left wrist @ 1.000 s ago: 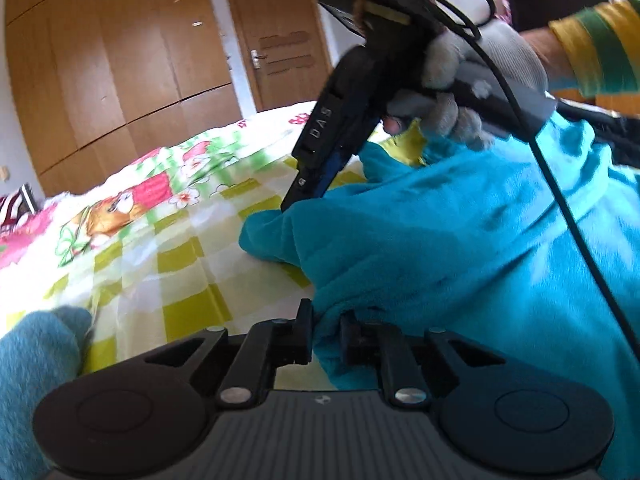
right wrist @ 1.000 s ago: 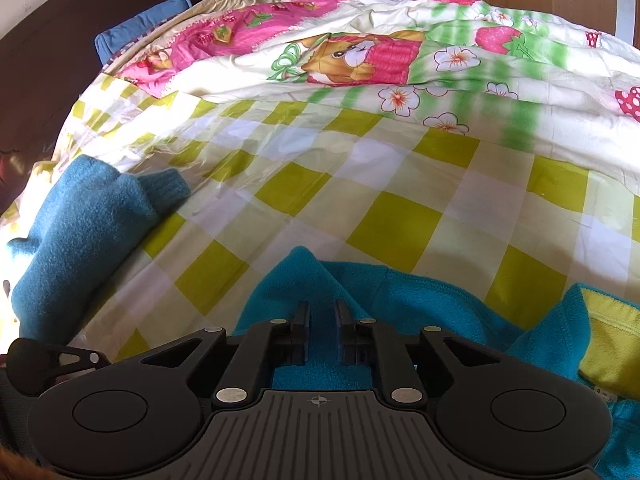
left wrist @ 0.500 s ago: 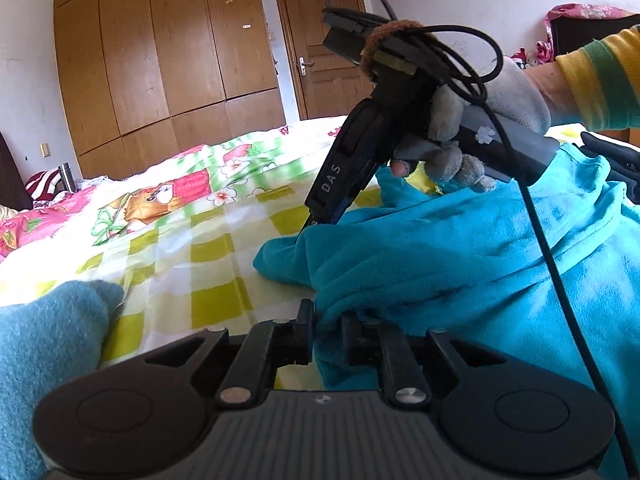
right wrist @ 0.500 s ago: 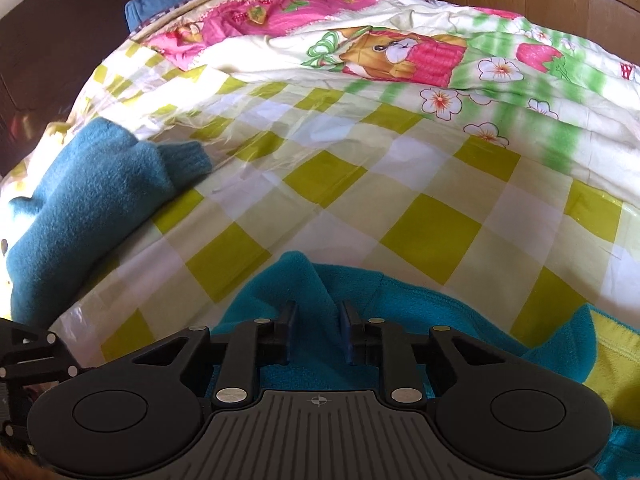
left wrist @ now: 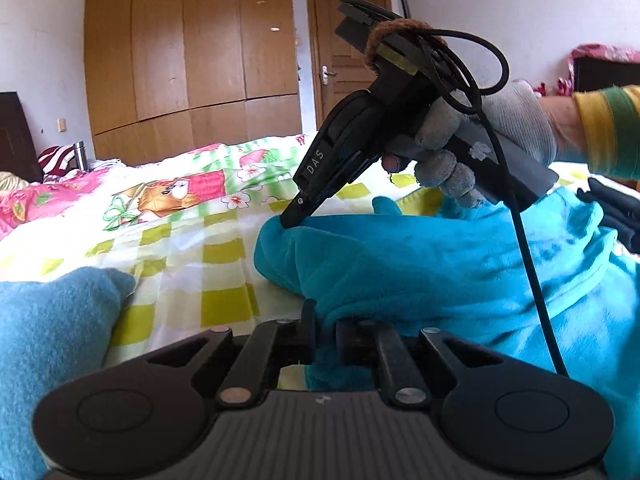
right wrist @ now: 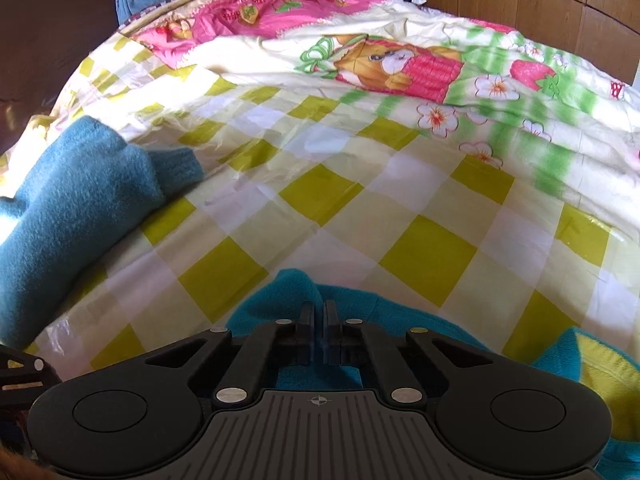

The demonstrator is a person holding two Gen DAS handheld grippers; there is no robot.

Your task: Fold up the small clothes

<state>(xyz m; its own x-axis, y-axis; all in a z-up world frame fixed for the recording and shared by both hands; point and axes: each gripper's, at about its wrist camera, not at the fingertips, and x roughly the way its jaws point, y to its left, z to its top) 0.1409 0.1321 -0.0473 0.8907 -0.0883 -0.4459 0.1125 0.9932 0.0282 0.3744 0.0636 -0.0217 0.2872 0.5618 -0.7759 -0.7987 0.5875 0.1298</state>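
A darker blue sweater (right wrist: 76,196) lies at the left of the checked bedspread (right wrist: 360,208). The left gripper (left wrist: 324,328) pinches the turquoise fleece top's (left wrist: 440,268) near edge. The right gripper (right wrist: 319,320), slightly open half a second ago, has now clamped onto the fleece's far edge, so the fold can likely begin.

A bed covered by a yellow-checked cartoon-print quilt (right wrist: 360,184) carries everything. A bright turquoise fleece garment (left wrist: 440,264) lies on its near edge; left of that garment, apart from it, lies a duller blue fleece garment (right wrist: 76,192).
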